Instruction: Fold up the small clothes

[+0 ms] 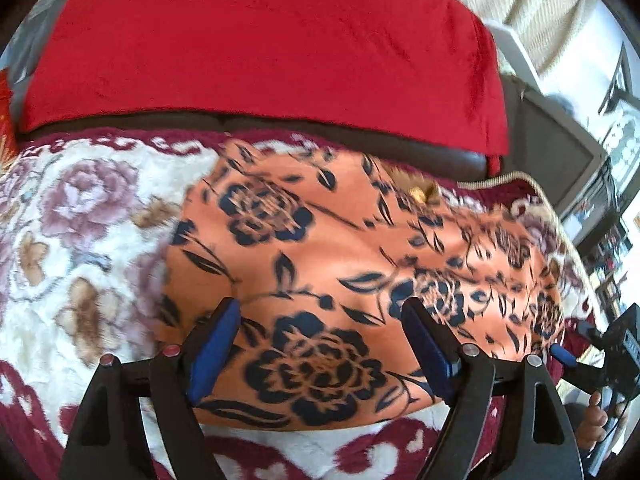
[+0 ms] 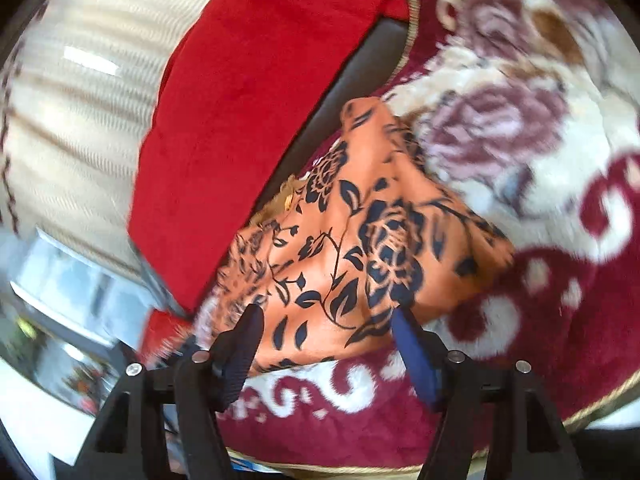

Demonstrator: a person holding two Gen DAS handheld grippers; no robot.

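Note:
An orange garment with dark blue flower print (image 1: 340, 264) lies spread on a floral blanket (image 1: 80, 240). My left gripper (image 1: 320, 308) is open, its blue-padded fingers hovering over the garment's near edge, holding nothing. In the right wrist view the same garment (image 2: 352, 248) lies partly bunched, and my right gripper (image 2: 326, 316) is open just above its near edge, holding nothing. The right gripper (image 1: 576, 344) also shows at the far right of the left wrist view, beside the garment's right end.
A red cloth (image 1: 260, 48) covers a dark sofa back (image 1: 360, 140) behind the blanket; it also shows in the right wrist view (image 2: 248, 112). A cream curtain (image 2: 80, 100) and shelves (image 1: 608, 216) stand to the right side.

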